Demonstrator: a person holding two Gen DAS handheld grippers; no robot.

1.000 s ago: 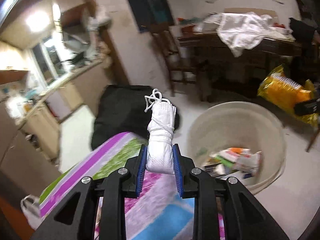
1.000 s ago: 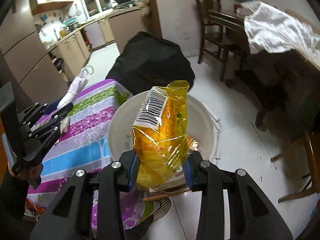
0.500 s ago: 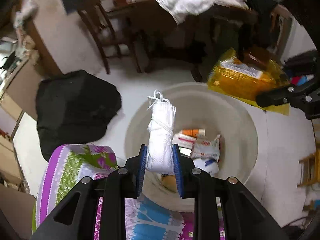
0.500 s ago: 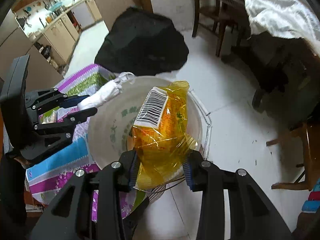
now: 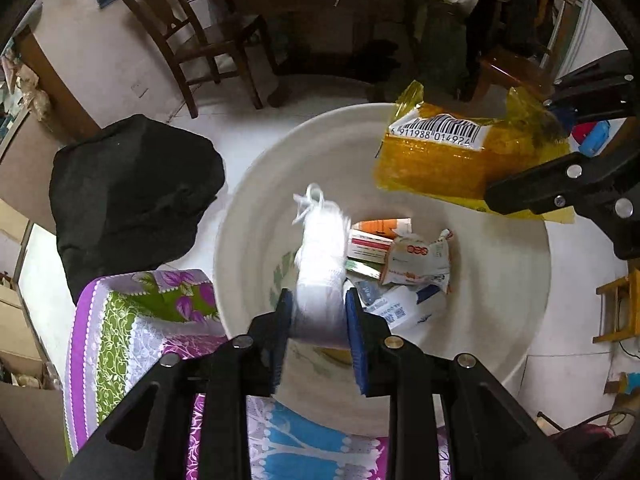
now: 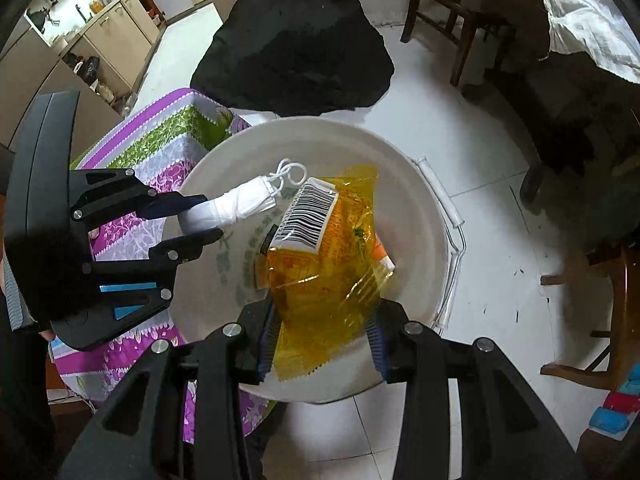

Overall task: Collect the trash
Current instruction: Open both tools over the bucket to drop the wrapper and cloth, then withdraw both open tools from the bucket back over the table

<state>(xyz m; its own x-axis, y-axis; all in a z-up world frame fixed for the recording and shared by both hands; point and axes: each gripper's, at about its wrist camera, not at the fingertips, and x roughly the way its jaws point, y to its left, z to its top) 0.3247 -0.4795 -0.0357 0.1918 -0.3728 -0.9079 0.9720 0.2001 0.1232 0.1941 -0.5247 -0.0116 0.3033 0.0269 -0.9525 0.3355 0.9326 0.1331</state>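
Far left: black bundle (image 5: pixel 132 196) on the white floor, with a wooden chair (image 5: pixel 192 36) behind it. Nearer, floral cloth (image 5: pixel 132 320) in purple and green, touching the basin's rim. Left gripper (image 5: pixel 318 330) clamped on a rolled white mask (image 5: pixel 320 256), blurred, held over the white basin (image 5: pixel 520 320). Inside the basin: crumpled packets and small boxes (image 5: pixel 400 260) piled at the bottom. Right gripper (image 6: pixel 320 340) closed on a yellow wrapper (image 6: pixel 324 264), barcode up, above the same basin and covering much of its contents. Far right: dark table under a white cloth (image 6: pixel 584 20).
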